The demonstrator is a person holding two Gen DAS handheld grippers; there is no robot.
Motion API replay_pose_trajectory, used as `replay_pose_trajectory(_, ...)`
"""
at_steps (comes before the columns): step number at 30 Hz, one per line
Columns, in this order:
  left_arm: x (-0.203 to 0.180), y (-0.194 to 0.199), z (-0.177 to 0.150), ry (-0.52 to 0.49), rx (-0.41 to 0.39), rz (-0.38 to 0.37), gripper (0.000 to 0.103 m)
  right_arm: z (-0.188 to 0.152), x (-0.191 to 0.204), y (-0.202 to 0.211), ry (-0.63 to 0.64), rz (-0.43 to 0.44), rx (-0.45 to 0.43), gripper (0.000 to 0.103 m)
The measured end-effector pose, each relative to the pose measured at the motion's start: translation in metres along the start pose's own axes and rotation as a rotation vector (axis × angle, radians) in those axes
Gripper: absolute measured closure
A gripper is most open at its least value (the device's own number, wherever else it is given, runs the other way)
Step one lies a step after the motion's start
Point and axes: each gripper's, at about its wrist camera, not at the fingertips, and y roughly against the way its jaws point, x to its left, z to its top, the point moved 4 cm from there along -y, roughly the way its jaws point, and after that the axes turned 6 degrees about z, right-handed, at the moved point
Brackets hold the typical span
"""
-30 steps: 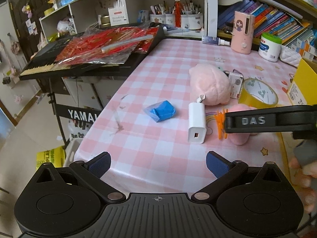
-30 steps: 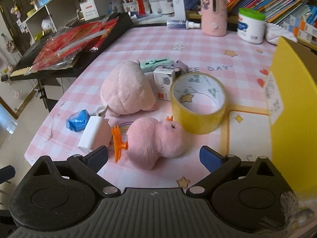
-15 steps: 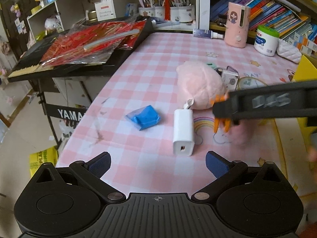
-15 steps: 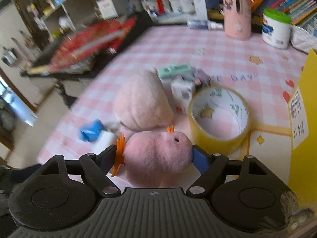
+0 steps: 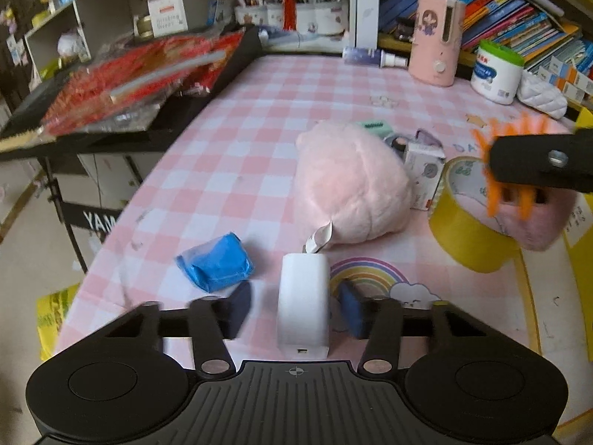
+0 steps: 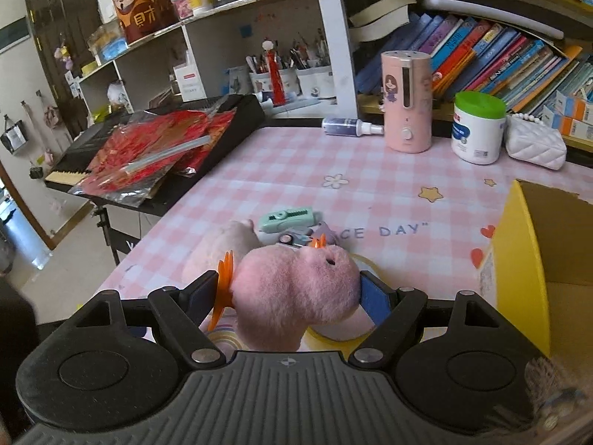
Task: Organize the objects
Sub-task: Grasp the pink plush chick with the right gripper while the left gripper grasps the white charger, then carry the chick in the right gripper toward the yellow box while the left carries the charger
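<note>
Tape roll (image 5: 463,237) beside round plush (image 5: 352,189) — box (image 6: 526,259) near.

Your small pink plush chick (image 6: 292,289), fuzzy with orange feet and a tiny orange beak, sits lifted off the checked cloth, squeezed on both flanks, just above the yellow tape roll (image 5: 467,230). That roll lies flat on its side. Left of the roll you have the larger pale pink plush (image 5: 352,185), slumped on the cloth, and touching the roll's far-left rim a little white box (image 5: 422,174) stands upright. Nearer you than the plush, the white charger block (image 5: 304,311) lies flat, lengthwise, with a crumpled blue wrapper (image 5: 217,267) just left of it. A mint green correction tape (image 6: 289,218) rests beyond the plush.
</note>
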Motion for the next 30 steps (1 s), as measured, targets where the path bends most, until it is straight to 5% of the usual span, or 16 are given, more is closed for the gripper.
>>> replay_pose_trajectory(3, 0.002, -0.003, -0.004, 0.032, 0.026, -0.045, 0.079, -0.004, -0.003, 0.002, 0.001, -0.015, 0.008, 0.025)
replay_pose_trajectory(19, 0.028, 0.065, -0.03, 0.127, -0.016, -0.169, 0.079, -0.04, 0.01, 0.024, 0.041, -0.073, 0.038, 0.024)
replay_pose_trajectory(30, 0.038, 0.113, -0.064, 0.093, -0.068, -0.214, 0.079, -0.078, 0.031, 0.064, 0.011, -0.106, 0.043, 0.024)
